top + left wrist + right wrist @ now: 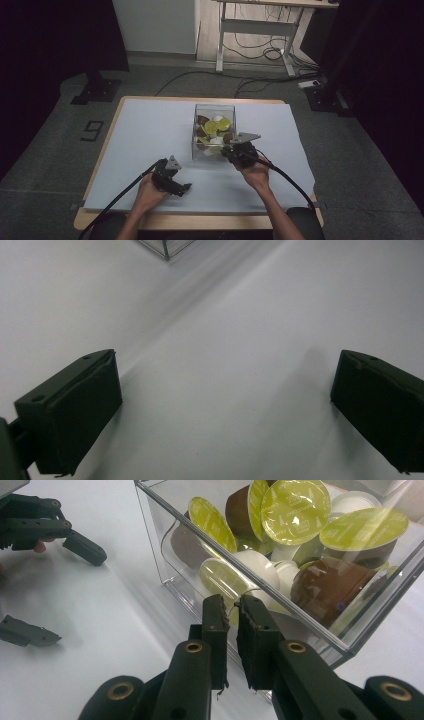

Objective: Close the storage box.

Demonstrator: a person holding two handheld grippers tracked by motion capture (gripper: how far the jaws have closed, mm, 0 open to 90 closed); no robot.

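Observation:
A clear plastic box (195, 131) stands on the white sheet, holding several coffee capsules (216, 126) with lime-green lids and brown or white cups. My right gripper (227, 151) is at the box's near right corner. In the right gripper view its jaws (233, 605) stand shut just outside the box wall (165, 545), below the rim, with nothing seen between them. The capsules (292, 510) lie right behind that wall. My left gripper (180, 189) rests low over the sheet, nearer the person and left of the box. It is open (225, 405) over bare sheet and holds nothing.
The white sheet (145, 135) covers most of the wooden table (107, 150). A corner of the box (167, 247) shows at the top of the left gripper view. Cables trail from both grippers toward the person. A desk frame (255, 30) and floor cables lie beyond the table.

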